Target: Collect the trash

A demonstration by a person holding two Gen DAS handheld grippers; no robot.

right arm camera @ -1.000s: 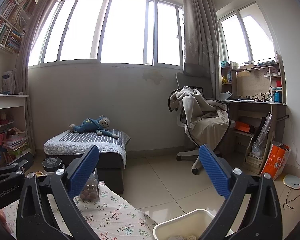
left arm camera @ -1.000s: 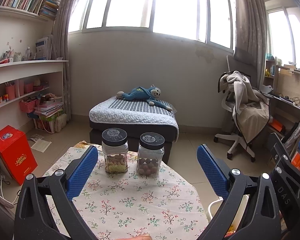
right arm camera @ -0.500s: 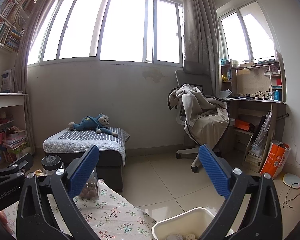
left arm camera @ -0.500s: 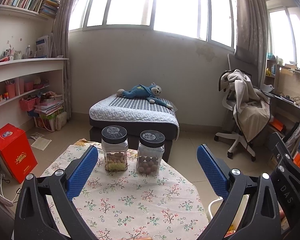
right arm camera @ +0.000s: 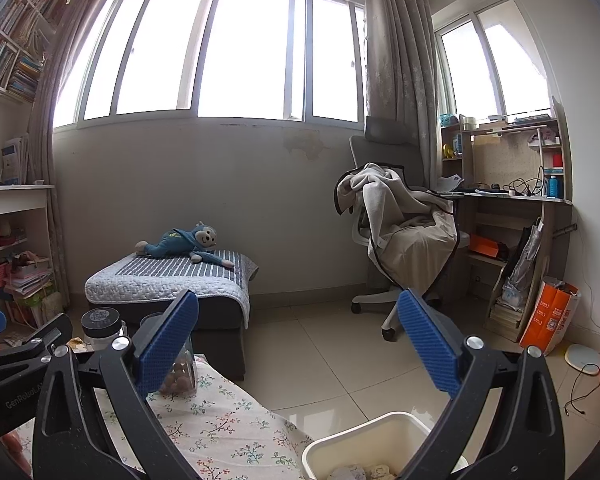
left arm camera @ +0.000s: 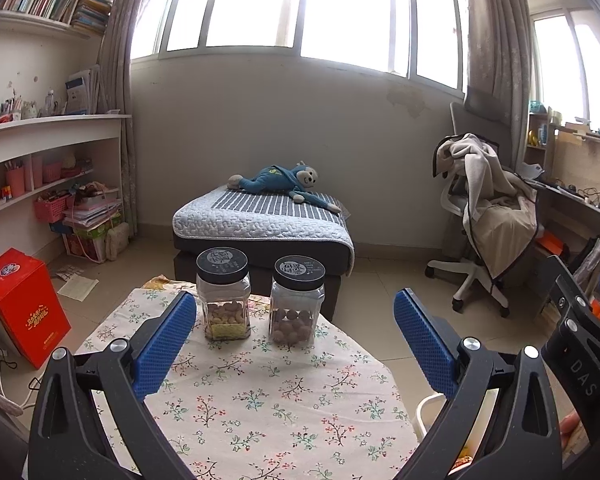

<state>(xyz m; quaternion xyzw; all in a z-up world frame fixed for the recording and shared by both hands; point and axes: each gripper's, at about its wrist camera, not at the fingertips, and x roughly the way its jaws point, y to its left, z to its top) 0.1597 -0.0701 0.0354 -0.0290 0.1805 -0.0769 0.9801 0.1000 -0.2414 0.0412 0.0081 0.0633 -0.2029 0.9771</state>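
My left gripper (left arm camera: 296, 340) is open and empty, held above a table with a floral cloth (left arm camera: 260, 400). My right gripper (right arm camera: 300, 344) is open and empty, held above the table's right edge and a white trash bin (right arm camera: 376, 448). The bin stands on the floor by the table and holds crumpled paper scraps (right arm camera: 360, 472). Its rim also shows in the left wrist view (left arm camera: 428, 408). No loose trash shows on the cloth.
Two black-lidded jars, one with nuts (left arm camera: 223, 292) and one with brown balls (left arm camera: 298, 300), stand at the table's far side. Beyond are a low bed with a blue plush monkey (left arm camera: 280, 180), a draped office chair (left arm camera: 488, 216), a red box (left arm camera: 20, 304) and shelves.
Both views have tilted slightly upward and back; the jars sit a little lower in the left wrist view. Both grippers stayed open and empty.
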